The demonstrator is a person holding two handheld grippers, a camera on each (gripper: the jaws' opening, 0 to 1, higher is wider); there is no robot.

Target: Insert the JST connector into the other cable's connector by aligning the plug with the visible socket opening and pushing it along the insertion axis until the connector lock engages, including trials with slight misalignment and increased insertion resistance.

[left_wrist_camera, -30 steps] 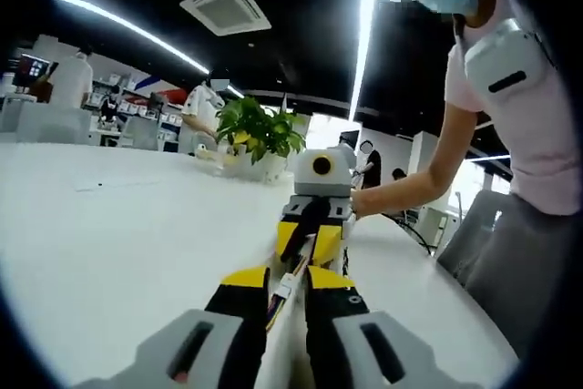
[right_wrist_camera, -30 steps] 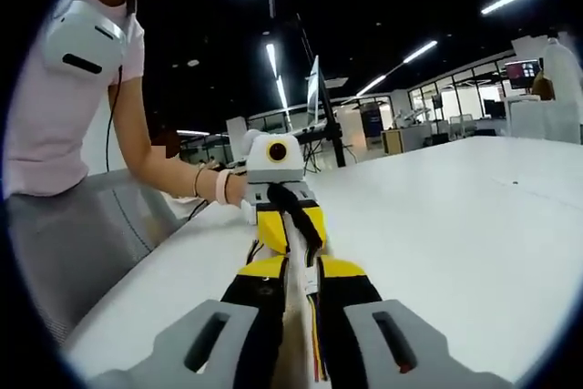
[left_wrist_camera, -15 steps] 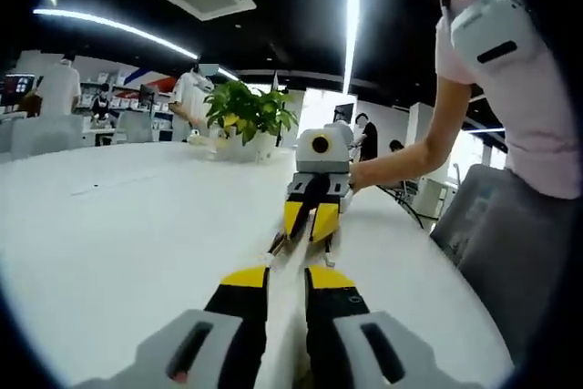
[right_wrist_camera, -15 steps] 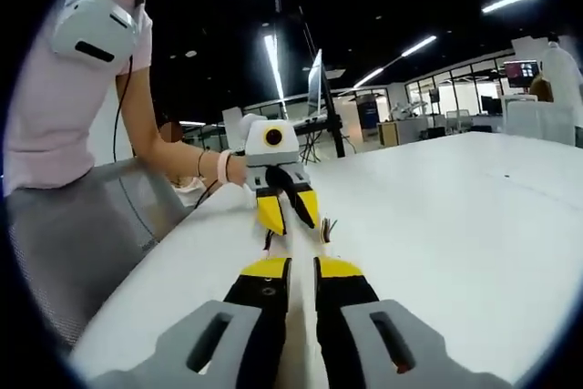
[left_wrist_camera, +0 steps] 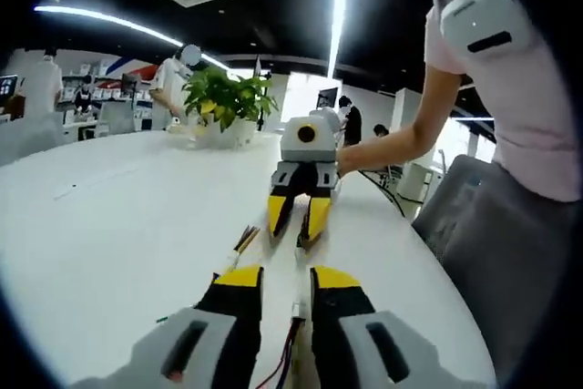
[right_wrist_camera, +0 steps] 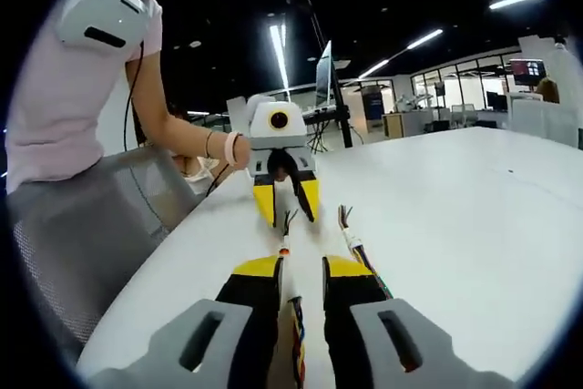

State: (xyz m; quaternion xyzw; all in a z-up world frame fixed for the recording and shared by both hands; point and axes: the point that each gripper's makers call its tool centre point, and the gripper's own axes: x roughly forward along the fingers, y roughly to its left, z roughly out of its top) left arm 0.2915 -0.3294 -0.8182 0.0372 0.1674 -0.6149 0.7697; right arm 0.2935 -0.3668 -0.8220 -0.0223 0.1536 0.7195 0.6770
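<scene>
Right gripper view: between the jaws of our right gripper (right_wrist_camera: 301, 271), standing slightly apart, we see a multicoloured cable (right_wrist_camera: 296, 321) with a small white connector (right_wrist_camera: 284, 249) lying on the white desk (right_wrist_camera: 455, 207); beyond it the left gripper (right_wrist_camera: 285, 211) stands apart.

white table (left_wrist_camera: 109, 216) | potted plant (left_wrist_camera: 223, 102) | ceiling light strips (right_wrist_camera: 278, 43) | grey chair (right_wrist_camera: 82, 243)

Person (left_wrist_camera: 528, 107): pink short-sleeved top, grey trousers, white wristband (right_wrist_camera: 230, 148). Grippers: grey bodies, black fingers (left_wrist_camera: 235, 316) tipped yellow.
</scene>
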